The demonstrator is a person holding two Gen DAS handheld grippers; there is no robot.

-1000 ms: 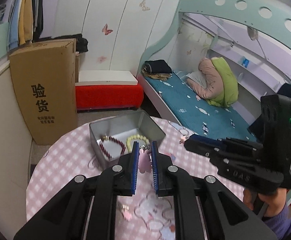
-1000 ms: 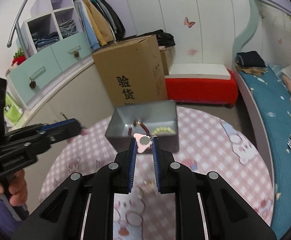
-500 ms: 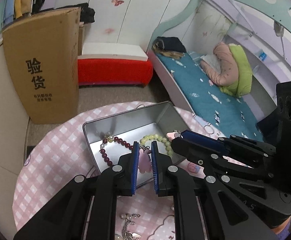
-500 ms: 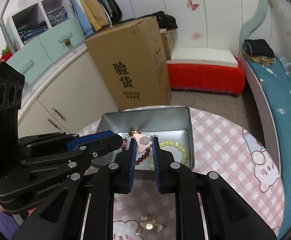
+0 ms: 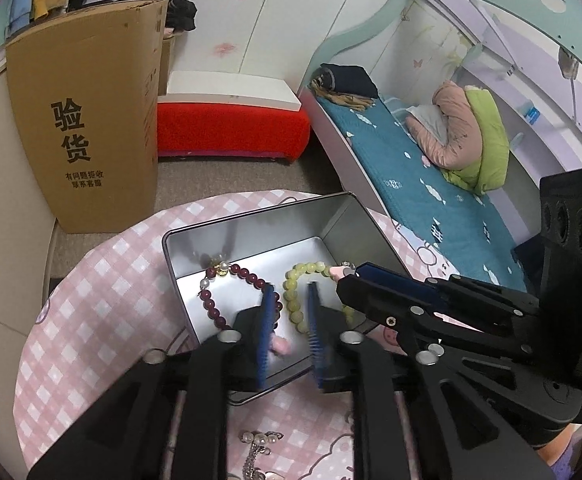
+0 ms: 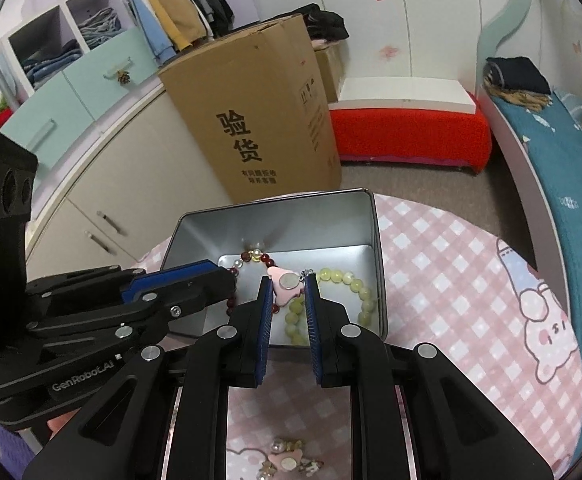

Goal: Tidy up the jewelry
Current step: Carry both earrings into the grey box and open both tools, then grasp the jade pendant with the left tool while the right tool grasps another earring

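Observation:
A silver tin box (image 5: pixel 247 224) (image 6: pixel 373 248) stands on the pink checked table and holds a dark red bead bracelet (image 5: pixel 211 304) and a pale green bead bracelet (image 5: pixel 295 308) (image 6: pixel 355 284). My left gripper (image 5: pixel 289 290) is over the box with its jaws parted; a pink charm (image 5: pixel 281 345) lies loose between them low in the box. My right gripper (image 6: pixel 289 282) is shut on a pink charm with a round silver disc (image 6: pixel 285 285), held above the box.
A pearl and charm piece (image 5: pixel 257 446) (image 6: pixel 291 458) lies on the table near me. A tall cardboard box (image 5: pixel 87 120) stands on the floor behind the table. A red bench (image 5: pixel 231 128) and a bed (image 5: pixel 411 176) are beyond.
Both grippers have moved forward over the tin box. My left gripper has opened and its pink charm has dropped between the jaws. My right gripper still holds its charm.

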